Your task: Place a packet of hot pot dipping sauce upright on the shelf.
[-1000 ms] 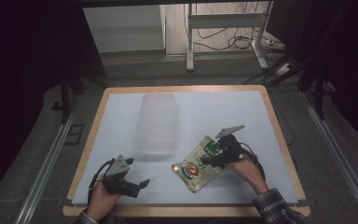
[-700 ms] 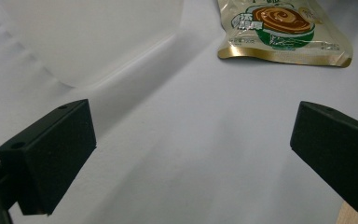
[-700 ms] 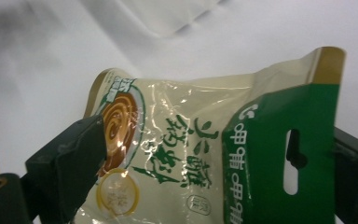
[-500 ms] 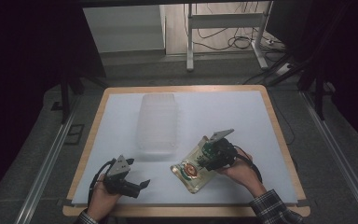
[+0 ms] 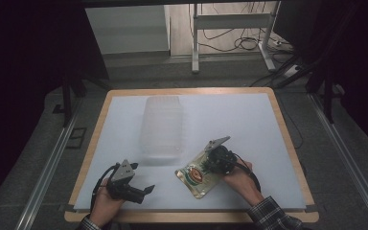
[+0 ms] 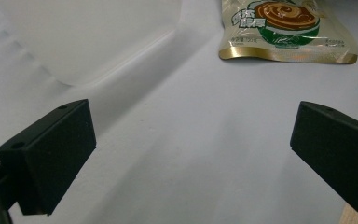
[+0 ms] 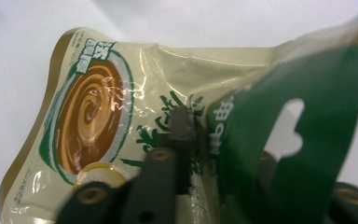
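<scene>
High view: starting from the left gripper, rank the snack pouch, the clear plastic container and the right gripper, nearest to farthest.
From the left gripper:
1. Snack pouch, just to its right.
2. Clear plastic container, ahead near the table's middle; close to the pouch's distance.
3. Right gripper, on the pouch's far end.

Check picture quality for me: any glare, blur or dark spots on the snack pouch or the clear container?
High view: dark surroundings, lit table, clear container pale and faint. Left gripper view: jaws soft, snack pouch fairly sharp with foil glint. Right gripper view: glare streaks on the pouch film, its green top edge blurred close to the lens.
</scene>
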{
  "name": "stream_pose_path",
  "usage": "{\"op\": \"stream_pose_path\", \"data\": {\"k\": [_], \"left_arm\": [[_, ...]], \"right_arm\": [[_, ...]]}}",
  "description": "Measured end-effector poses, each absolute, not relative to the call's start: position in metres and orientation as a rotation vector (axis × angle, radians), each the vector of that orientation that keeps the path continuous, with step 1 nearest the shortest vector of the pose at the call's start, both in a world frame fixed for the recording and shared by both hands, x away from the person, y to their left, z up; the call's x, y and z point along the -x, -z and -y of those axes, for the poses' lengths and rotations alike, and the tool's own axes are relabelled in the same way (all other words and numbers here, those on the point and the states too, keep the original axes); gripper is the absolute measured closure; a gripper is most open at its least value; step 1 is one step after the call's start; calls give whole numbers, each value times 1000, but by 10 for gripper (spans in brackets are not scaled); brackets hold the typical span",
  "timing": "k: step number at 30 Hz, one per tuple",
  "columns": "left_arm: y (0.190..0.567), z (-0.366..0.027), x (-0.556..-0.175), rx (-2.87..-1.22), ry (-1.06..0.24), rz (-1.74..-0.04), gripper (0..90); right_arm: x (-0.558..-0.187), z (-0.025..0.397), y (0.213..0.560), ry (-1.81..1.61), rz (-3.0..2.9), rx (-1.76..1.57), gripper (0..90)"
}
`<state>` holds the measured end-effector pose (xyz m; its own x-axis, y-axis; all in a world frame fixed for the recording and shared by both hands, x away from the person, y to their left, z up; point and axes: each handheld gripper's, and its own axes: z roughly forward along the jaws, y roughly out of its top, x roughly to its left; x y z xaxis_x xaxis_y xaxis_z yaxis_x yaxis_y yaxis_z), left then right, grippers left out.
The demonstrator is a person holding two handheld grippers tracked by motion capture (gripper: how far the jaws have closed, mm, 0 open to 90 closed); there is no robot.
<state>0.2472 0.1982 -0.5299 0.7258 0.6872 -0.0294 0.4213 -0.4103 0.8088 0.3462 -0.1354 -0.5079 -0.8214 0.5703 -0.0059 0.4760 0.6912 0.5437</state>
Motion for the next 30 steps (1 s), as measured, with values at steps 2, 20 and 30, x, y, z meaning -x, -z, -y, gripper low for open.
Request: {"op": "stream_pose_path", "data": {"k": [2,20,30], "left_arm": [[530,-198,-247,-2062,-391,-839,1],[529,-200,-247,-2063,-401,-838,2],[529,-201,-247,-2057,-401,-841,1]], "right_arm": [[-345,133,507,-790,-2722,-842,883],[-335,141,477,-939,-2684,-730,889],[-325,139,459,-996,-2660,-646,889]]}}
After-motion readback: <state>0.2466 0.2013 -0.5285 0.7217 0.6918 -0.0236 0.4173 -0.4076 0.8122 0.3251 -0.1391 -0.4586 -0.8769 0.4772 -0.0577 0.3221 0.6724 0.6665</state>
